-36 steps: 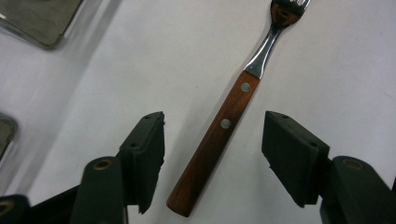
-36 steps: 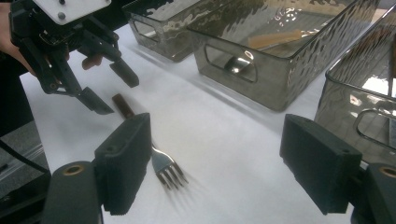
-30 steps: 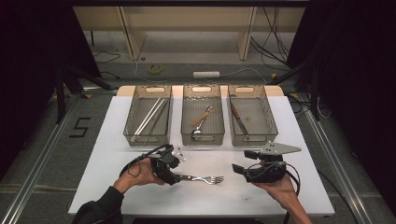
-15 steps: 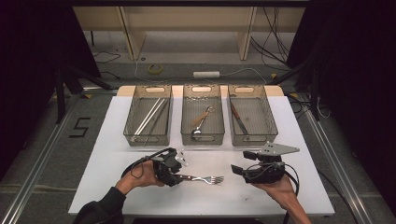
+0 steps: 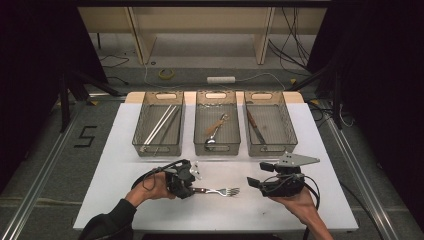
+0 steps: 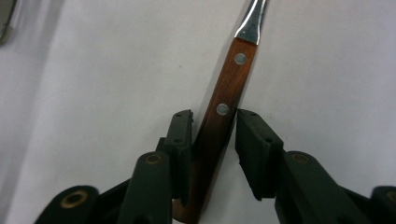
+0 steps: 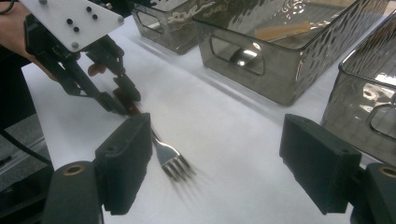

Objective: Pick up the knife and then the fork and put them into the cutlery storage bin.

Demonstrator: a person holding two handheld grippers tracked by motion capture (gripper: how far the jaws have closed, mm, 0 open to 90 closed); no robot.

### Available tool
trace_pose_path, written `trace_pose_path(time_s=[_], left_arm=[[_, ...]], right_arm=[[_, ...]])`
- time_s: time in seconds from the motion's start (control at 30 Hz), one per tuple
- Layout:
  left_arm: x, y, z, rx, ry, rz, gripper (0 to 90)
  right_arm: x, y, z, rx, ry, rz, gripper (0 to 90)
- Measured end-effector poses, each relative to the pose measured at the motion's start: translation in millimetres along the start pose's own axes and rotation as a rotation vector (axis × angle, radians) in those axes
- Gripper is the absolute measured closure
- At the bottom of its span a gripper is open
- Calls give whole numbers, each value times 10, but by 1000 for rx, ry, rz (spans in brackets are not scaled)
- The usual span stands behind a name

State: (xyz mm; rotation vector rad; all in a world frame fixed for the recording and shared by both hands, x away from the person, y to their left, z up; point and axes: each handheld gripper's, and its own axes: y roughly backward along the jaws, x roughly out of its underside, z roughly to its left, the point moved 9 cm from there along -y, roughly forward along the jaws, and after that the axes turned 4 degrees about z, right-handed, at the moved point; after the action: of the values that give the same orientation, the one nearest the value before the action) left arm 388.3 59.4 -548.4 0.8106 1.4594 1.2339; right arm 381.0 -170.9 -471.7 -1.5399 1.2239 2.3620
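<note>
Since a moment ago our left tongs (image 6: 212, 140) have been closing around the one fork's (image 5: 220, 191) wooden handle, one pad touching it and the other just beside it, the fork flat on the white surface (image 5: 120, 150). Our right tongs (image 7: 215, 168) hover wide open, holding nothing. Beyond stand three mesh trays (image 5: 158, 150) with cutlery.

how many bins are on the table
3, in a row across the far side: left bin with long pale sticks, middle bin with a spoon, right bin with a knife. None seem hidden.
</note>
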Motion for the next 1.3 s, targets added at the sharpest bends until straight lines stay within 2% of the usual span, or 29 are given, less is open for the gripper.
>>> trace_pose_path(time_s=[0.13, 0.27, 0.53, 0.9, 1.0, 1.23, 1.3], left_arm=[[-2, -6, -1, 13, -3, -7, 681], [-7, -4, -18, 17, -28, 3, 722], [-4, -3, -23, 21, -46, -4, 745], [-6, 5, -27, 18, -21, -14, 751], [-13, 23, -45, 25, -15, -13, 752], [-71, 89, -98, 34, 12, -29, 752], [-80, 124, -117, 45, 7, -24, 752]], right_arm=[[-1, 0, -1, 1, 0, 0, 265], [-3, 3, 0, 2, 2, 1, 265], [-5, -1, 8, 3, 4, -1, 266], [-10, -12, 37, -5, 17, 2, 267], [-6, -27, 58, 3, 37, 12, 268], [13, -96, 155, -21, 78, 37, 270], [16, -122, 197, -27, 100, 43, 271]])
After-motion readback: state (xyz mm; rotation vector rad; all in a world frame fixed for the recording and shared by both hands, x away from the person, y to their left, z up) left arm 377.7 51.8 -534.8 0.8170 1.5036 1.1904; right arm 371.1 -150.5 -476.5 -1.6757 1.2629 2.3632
